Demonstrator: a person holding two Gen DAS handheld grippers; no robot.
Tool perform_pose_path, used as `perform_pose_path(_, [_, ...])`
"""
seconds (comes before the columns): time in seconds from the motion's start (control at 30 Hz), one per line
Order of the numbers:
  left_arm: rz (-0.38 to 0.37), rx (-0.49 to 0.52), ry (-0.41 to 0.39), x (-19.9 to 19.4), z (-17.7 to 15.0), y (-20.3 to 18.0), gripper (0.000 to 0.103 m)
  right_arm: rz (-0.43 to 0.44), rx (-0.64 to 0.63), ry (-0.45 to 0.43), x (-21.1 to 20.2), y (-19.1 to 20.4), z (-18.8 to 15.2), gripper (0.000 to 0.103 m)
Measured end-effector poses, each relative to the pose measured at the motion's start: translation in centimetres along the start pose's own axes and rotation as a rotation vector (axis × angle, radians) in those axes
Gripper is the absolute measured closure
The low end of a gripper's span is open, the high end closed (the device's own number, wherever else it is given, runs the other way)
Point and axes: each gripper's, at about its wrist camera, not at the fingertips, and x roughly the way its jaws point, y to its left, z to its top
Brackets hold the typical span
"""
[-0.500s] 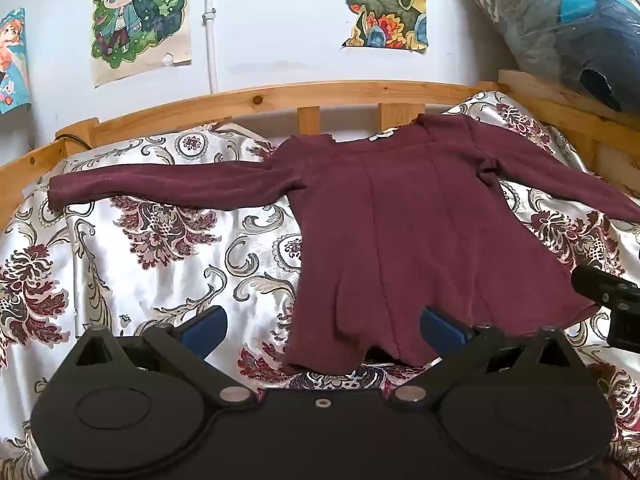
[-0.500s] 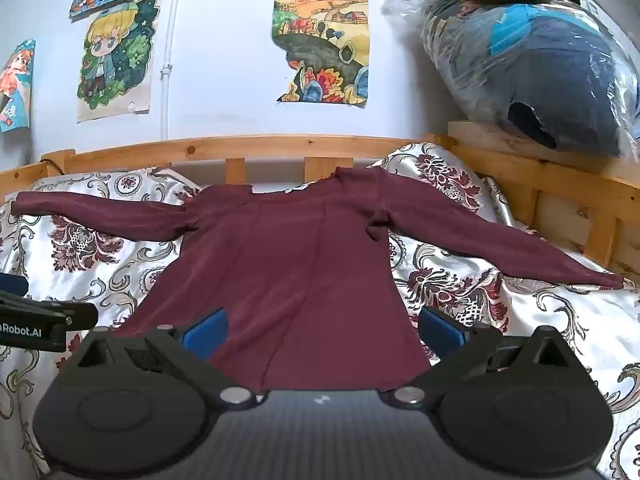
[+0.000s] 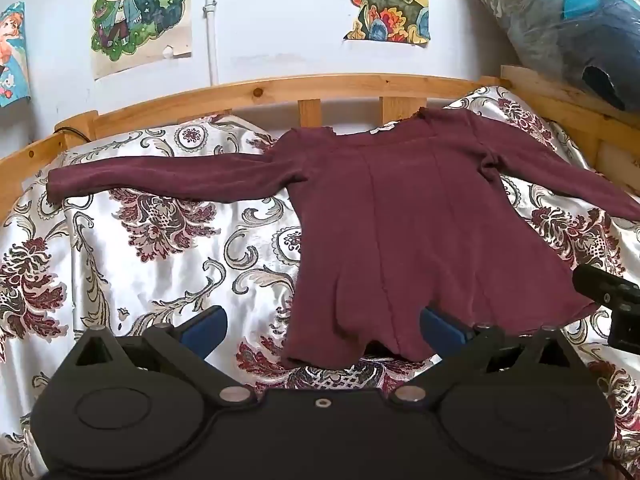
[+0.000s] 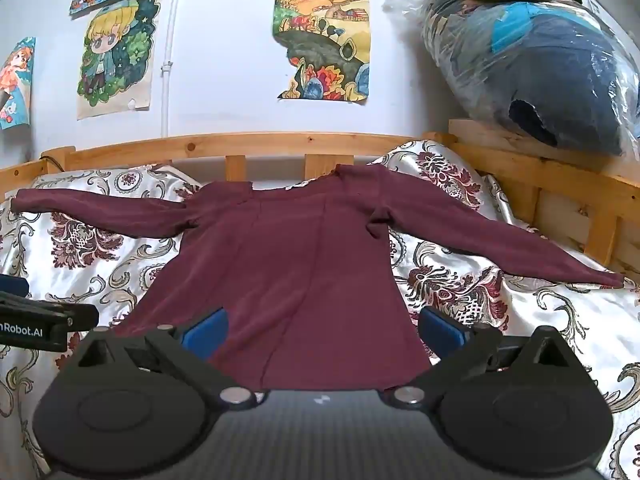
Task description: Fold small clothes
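Note:
A maroon long-sleeved top lies flat on the patterned bedspread, neck toward the headboard, both sleeves spread out to the sides. It also shows in the right wrist view. My left gripper is open and empty, just above the hem's left corner, which is slightly rumpled. My right gripper is open and empty over the hem's right part. The right gripper's body shows at the right edge of the left wrist view.
A wooden bed rail runs along the far side and the right side. A plastic-wrapped dark bundle sits on the right rail. Posters hang on the white wall.

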Motion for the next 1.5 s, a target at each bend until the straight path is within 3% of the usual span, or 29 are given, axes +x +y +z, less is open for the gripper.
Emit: perform_pose_path(1.5, [-0.008,-0.022,0.032,0.48,0.69,-0.11,0.001,0.009,0.017,0.016,0.28,-0.14,-0.04,0.0])
